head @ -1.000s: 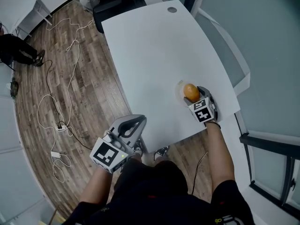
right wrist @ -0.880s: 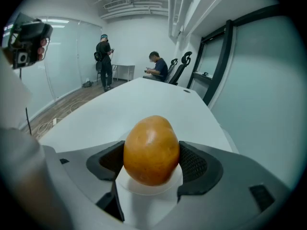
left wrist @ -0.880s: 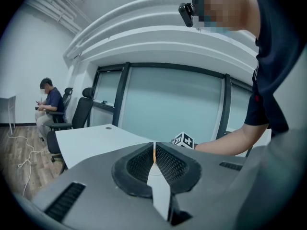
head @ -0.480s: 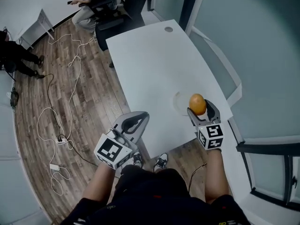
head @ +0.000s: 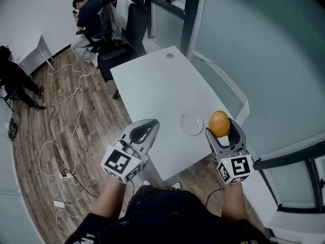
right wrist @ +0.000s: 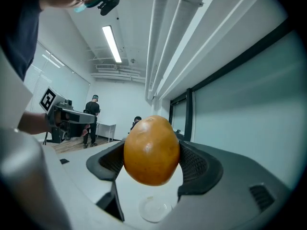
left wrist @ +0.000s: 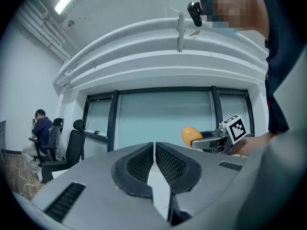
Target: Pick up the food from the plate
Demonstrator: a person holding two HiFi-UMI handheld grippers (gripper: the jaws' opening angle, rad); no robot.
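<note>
At lower right of the head view, the right gripper (head: pixel 221 128) has its fingers clenched on the food (head: pixel 219 123), a smooth orange-yellow oval. The right gripper view shows it pinched between the two dark fingers, bulging above and below them. A second ago that gripper sat low on the table (head: pixel 152 85) with the food down at the plate (head: pixel 191 124). Half a second ago it was rising. Now the food hangs clear above the table, just right of the plate in the frame, and the plate lies bare. So the pick-up looks as good as done: the food is lifted and firmly held. At lower left, the left gripper (head: pixel 150 127) hovers by the table's near edge, much where it was. Its own view shows its fingers pressed together on nothing.
</note>
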